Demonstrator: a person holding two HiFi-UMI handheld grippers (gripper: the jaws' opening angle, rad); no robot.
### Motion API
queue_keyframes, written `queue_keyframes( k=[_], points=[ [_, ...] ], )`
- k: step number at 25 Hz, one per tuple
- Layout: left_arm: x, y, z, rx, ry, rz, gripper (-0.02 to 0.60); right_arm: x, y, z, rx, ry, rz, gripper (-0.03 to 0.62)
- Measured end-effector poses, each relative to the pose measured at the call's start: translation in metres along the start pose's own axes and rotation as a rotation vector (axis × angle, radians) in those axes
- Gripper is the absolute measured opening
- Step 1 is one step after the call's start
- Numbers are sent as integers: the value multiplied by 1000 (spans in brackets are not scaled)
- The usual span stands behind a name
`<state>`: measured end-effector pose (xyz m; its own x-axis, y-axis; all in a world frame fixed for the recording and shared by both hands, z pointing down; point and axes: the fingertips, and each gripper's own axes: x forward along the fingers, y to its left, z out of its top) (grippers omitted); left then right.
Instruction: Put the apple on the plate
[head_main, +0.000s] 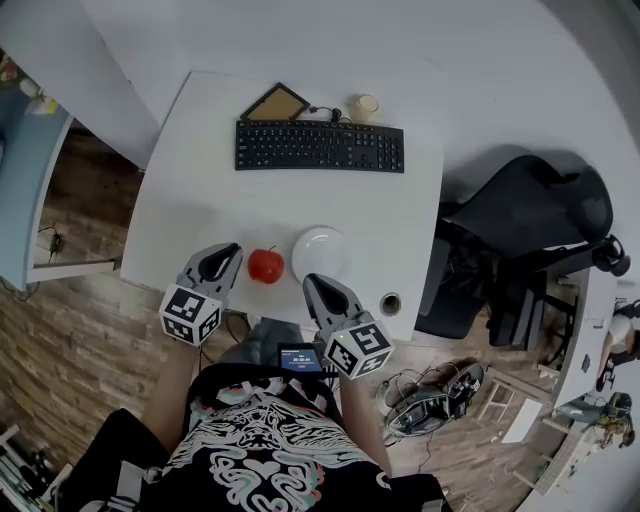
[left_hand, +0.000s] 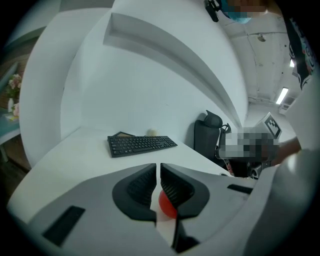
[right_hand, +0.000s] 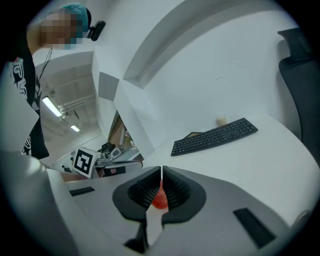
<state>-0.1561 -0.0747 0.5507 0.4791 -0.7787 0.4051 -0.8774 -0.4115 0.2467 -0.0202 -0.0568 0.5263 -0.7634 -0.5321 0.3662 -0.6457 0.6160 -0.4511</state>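
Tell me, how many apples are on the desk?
1. The red apple sits near the front edge of the desk, just left of the white plate. No other apple shows anywhere.

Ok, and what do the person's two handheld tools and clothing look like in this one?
Both the left tool and right tool have grey, rounded shells tapering to the tips, with black ribbed pads inside. Each carries a white cube printed with black square markers. The person wears a black shirt with a white swirling print.
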Motion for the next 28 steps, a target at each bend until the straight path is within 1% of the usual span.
queue_keyframes(
  k=[4,7,8,9,10,11,12,13,14,16,20,23,24,26,28],
  points=[
    [10,3,-11,-29,46,-31,17,15,-5,-12,15,60,25,32],
    [15,4,-16,-51,64,-62,23,25,-9,-23,42,99,50,32],
    [17,5,-18,-65,71,-74,37,28,-10,-27,47,117,58,32],
    [19,5,-21,-83,82,-87,65,32,-11,-32,49,136,63,32],
    [21,5,-24,-103,95,-101,113,35,-11,-36,52,153,66,32],
    [23,5,-27,-122,110,-114,146,38,-12,-39,58,169,73,34],
    [25,4,-30,-138,124,-127,159,41,-12,-43,68,187,84,40],
    [27,4,-33,-156,139,-141,167,45,-11,-47,79,211,102,69],
    [30,3,-36,-178,153,-158,170,49,-10,-52,84,241,123,125],
    [34,2,-41,-238,183,-200,172,57,-7,-62,77,302,160,152],
    [42,1,-51,-331,250,-275,193,73,-4,-70,92,376,195,170],
    [43,2,-54,-462,275,-313,198,76,-6,-68,107,408,202,173],
    [42,2,-55,-494,284,-326,199,76,-5,-68,116,421,211,175],
    [41,1,-57,-522,307,-353,210,76,-3,-72,135,458,233,190],
    [41,-1,-59,-530,338,-385,227,75,-4,-78,156,500,256,213]
  ],
)
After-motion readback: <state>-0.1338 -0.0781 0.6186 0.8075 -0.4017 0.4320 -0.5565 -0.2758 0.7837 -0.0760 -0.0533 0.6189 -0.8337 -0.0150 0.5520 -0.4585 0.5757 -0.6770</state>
